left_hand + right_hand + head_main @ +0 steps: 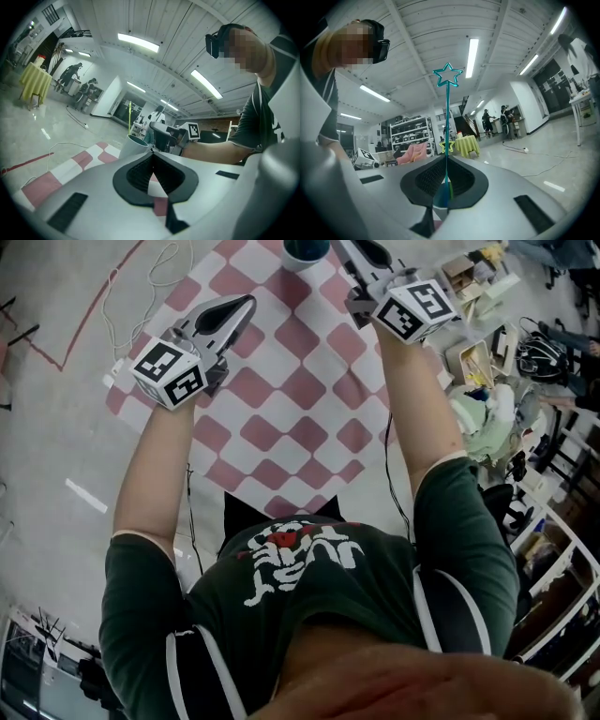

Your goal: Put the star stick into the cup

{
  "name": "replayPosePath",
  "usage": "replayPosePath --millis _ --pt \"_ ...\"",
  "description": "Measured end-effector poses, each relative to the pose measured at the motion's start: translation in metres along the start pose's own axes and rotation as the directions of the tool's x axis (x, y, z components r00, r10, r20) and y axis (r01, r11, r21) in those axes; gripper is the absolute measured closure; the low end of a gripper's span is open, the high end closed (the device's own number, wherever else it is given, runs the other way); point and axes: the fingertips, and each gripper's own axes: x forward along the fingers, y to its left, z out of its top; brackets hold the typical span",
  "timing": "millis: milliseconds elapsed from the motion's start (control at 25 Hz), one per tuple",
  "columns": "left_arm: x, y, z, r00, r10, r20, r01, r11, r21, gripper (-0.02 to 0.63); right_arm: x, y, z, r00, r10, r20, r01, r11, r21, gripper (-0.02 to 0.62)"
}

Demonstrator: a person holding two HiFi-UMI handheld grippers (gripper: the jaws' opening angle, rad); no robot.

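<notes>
My right gripper (446,159) is shut on a thin teal star stick (448,76), which rises upright from the jaws with its star at the top. In the head view this gripper (361,259) reaches to the white cup with a teal inside (305,251) at the mat's far edge. The cup (135,144) stands just ahead in the left gripper view, with a yellow-green stick (130,115) upright in it; that stick's star (446,146) shows past the right jaws. My left gripper (246,304) hovers over the mat left of the cup, jaws (152,153) together and holding nothing.
A red-and-white checkered mat (281,409) covers the work surface. A white cable (141,287) and a red tape line (84,324) lie to its left. Boxes and clutter (478,352) crowd the right side, with a shelf rack (553,559) nearer me.
</notes>
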Motion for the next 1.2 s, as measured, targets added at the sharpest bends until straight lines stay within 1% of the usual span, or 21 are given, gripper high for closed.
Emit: replayPosePath --millis 280,400,480,520,560,600,640,1000,1200 --pt "0.003 0.004 -0.002 1.0 -0.003 0.0 0.003 1.0 -0.005 0.595 0.004 -0.002 -0.011 1.0 -0.006 -0.026 0.006 1.0 -0.004 0.552" --pt "0.004 0.005 -0.003 1.0 -0.01 0.001 0.01 1.0 -0.002 0.595 0.007 -0.002 -0.02 0.997 -0.012 -0.071 0.01 0.999 -0.032 0.552" --pt "0.005 0.005 -0.003 1.0 -0.011 0.003 0.011 1.0 -0.003 0.595 0.009 -0.002 -0.027 0.994 -0.016 -0.109 0.013 0.999 -0.03 0.551" --pt "0.005 0.005 -0.003 1.0 -0.011 0.003 0.011 1.0 -0.004 0.595 0.01 -0.002 -0.031 0.991 -0.017 -0.13 0.014 1.0 -0.023 0.515" --pt "0.005 0.005 -0.003 1.0 -0.012 0.003 0.012 1.0 -0.006 0.595 0.012 -0.002 -0.034 0.989 -0.019 -0.15 0.017 1.0 -0.017 0.398" --pt "0.005 0.005 -0.002 1.0 -0.012 0.004 0.012 1.0 -0.007 0.595 0.012 -0.002 -0.037 0.986 -0.024 -0.167 0.022 1.0 -0.013 0.369" --pt "0.006 0.004 -0.002 1.0 -0.013 0.004 0.013 1.0 -0.008 0.595 0.012 -0.002 -0.04 0.983 -0.03 -0.179 0.028 1.0 -0.013 0.36" --pt "0.004 0.0 -0.001 1.0 -0.013 0.011 0.013 1.0 -0.017 0.595 0.006 -0.004 -0.046 0.978 -0.061 -0.199 0.061 0.998 -0.003 0.348" --pt "-0.001 -0.004 0.001 1.0 -0.012 0.018 0.013 1.0 -0.017 0.595 -0.005 -0.006 -0.05 0.975 -0.091 -0.203 0.099 0.995 0.031 0.345"
